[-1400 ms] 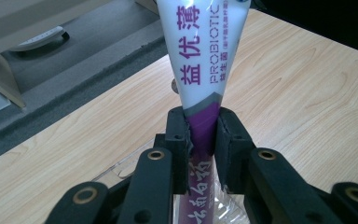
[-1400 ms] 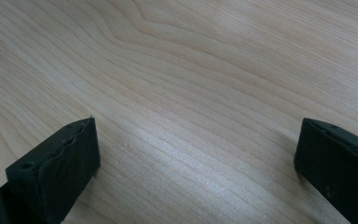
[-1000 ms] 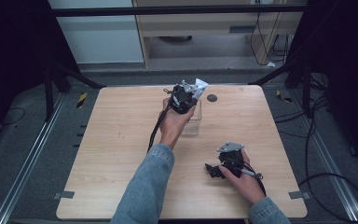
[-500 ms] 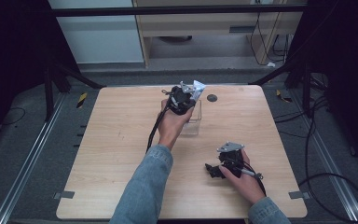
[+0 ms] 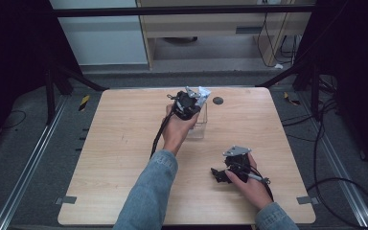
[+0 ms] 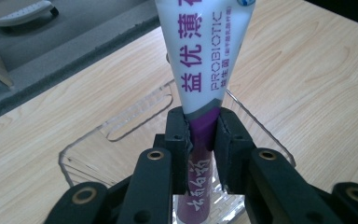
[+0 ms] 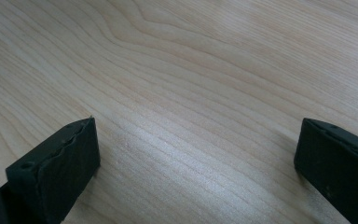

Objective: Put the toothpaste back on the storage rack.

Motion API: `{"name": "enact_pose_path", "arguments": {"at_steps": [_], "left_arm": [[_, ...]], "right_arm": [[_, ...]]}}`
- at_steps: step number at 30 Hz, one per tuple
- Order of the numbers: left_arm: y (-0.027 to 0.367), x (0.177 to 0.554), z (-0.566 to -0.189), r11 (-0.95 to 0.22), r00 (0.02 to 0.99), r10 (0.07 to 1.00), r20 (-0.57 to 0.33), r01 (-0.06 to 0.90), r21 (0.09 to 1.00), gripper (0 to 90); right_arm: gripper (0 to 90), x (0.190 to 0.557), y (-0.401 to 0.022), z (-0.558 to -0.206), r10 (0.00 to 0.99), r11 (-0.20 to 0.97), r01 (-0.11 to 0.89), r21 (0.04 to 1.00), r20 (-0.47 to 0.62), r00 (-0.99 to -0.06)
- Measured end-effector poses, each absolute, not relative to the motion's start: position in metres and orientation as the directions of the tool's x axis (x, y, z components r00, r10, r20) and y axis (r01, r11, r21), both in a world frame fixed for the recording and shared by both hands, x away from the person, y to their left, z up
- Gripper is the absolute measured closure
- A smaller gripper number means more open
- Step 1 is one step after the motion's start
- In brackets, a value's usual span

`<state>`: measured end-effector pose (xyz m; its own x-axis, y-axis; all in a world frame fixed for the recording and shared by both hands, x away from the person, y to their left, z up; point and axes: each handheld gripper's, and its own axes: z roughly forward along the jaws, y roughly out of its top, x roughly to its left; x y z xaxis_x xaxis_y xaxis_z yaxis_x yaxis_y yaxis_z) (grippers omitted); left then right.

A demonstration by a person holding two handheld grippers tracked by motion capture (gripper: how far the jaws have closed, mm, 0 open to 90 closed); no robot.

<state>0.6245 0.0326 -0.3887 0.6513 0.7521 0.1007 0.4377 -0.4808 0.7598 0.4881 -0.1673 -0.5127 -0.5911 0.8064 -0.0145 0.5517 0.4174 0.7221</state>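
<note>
High view puts the pale wooden table (image 5: 124,158) across the middle of the frame. My left gripper (image 5: 188,103) hangs at its upper centre, over the clear acrylic box (image 5: 199,125), so this hand is the nearer one. My right gripper (image 5: 225,173) rests at lower right, jaws spread on bare wood. Left gripper view: my pads (image 6: 177,135) pinch the white and purple toothpaste tube (image 6: 205,60), long axis running up the frame away from me, purple end down inside the otherwise empty box.
</note>
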Motion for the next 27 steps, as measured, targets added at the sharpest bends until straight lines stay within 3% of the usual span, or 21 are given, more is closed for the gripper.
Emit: {"name": "enact_pose_path", "arguments": {"at_steps": [27], "left_arm": [[0.0245,0.6277,-0.3944,-0.501,0.639,0.763,0.096,0.492,0.712,75.8]], "right_arm": [[0.4,0.4879,-0.1669,-0.5126,0.809,0.409,0.555,0.724,-0.006,-0.588]]}}
